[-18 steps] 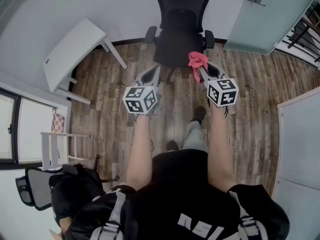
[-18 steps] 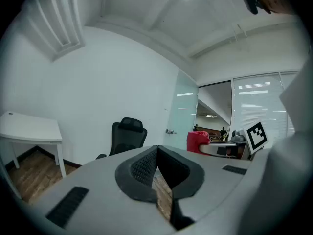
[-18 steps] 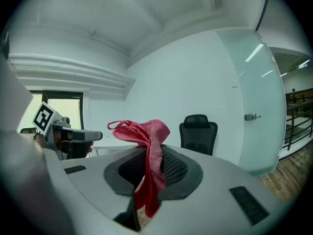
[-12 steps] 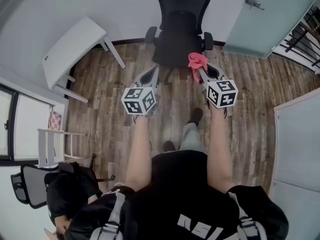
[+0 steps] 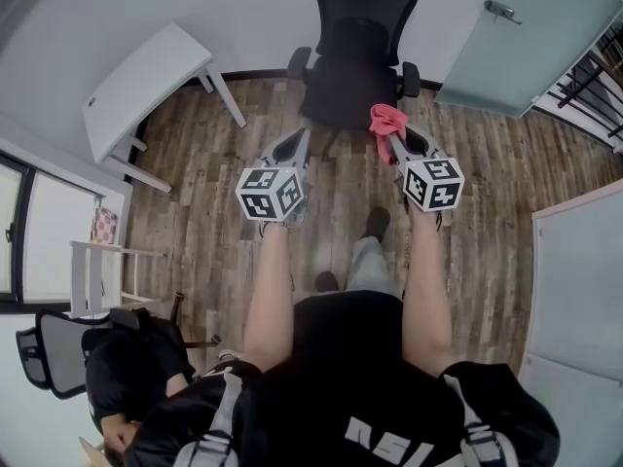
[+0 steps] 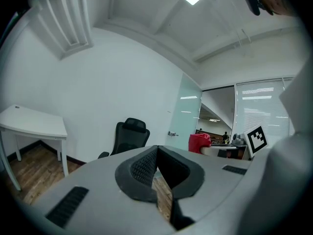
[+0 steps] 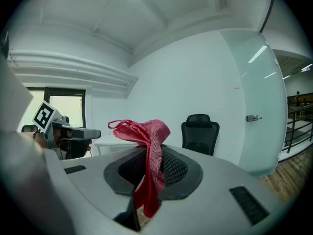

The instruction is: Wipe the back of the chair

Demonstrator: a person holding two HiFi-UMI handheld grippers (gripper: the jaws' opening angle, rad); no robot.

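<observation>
Right gripper (image 5: 388, 137) still clamps cloth (image 5: 386, 118); chair (image 5: 355, 71) seemingly no nearer

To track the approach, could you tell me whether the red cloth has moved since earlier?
No, the red cloth stays just below the chair's armrest as before.

Both units match, I note. Left gripper (image 5: 295, 144) and right gripper (image 5: 397, 142): grey moulded shells, black ribbed pads (image 6: 142, 168), black slotted vents (image 6: 68, 207). Each carries a white cube (image 5: 273, 193) printed with black square markers. The person wears a black short-sleeved shirt (image 5: 350, 377) with white lettering, grey shoulder straps (image 5: 219, 426), light grey trousers (image 5: 375, 261) and dark shoes (image 5: 376, 224).
</observation>
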